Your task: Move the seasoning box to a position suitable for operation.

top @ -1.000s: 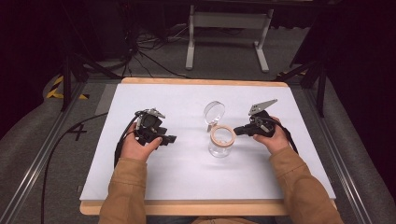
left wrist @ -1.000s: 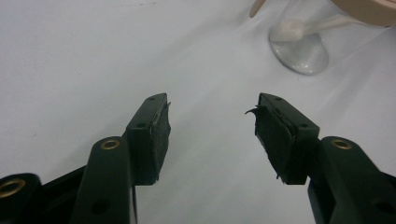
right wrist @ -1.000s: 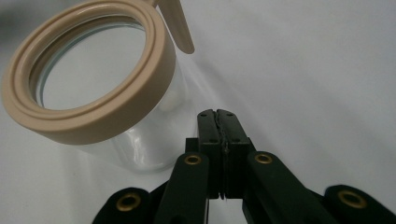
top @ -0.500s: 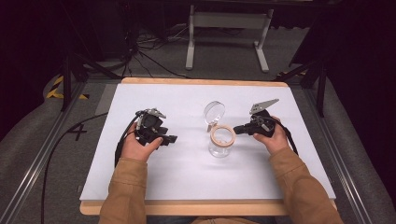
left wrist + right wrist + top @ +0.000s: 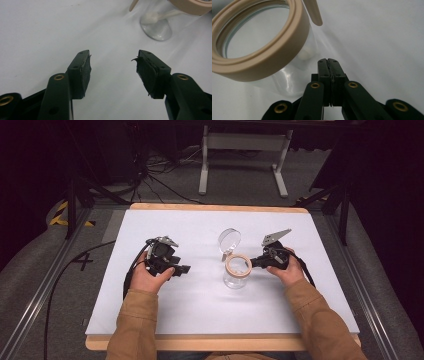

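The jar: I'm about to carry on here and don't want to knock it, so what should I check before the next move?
1. Jar upright on the table: ok.
2. Lid swung open, mouth free: ok.
3. Left gripper open, nothing between its jaws: ok.
4. Right gripper shut, holding nothing: ok.
5. Right gripper touching the jar's glass wall: cannot tell; it is very close.
6. Left gripper well apart from the jar: ok.
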The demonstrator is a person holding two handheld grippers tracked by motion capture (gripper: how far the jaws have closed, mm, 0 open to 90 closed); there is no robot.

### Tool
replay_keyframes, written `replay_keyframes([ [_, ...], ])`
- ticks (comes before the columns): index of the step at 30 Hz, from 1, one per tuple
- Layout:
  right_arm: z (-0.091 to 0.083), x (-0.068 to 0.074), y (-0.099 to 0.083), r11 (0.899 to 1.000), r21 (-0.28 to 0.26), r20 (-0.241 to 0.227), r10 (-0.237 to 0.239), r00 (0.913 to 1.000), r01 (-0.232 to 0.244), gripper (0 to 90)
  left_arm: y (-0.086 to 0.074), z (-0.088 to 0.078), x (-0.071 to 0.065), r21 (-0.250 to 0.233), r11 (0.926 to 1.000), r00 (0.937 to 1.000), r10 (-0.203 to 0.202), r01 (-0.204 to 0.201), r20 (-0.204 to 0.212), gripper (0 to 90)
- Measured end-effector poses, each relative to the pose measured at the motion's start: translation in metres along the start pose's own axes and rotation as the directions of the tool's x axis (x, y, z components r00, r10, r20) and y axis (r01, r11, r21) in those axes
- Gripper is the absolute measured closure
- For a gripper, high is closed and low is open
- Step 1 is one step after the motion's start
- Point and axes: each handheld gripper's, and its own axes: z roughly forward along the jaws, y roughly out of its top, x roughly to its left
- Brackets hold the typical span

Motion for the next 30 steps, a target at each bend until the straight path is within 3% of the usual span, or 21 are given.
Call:
replay_keyframes([
  [16, 0.001, 0.008, 0.002, 0.998, 0.046, -0.015, -0.034, 0.9993, 0.035, 89.7, 0.003, 0.002, 0.000, -0.003, 1.0000, 1.0000, 0.000, 0.000, 0.007, 44.5],
  [30, -0.006, 0.022, -0.005, 0.996, 0.074, -0.016, -0.055, 0.9984, 0.056, 89.7, 0.018, 0.014, -0.004, 0.002, 0.9989, 0.9984, 0.046, -0.046, 0.032, 44.1],
])
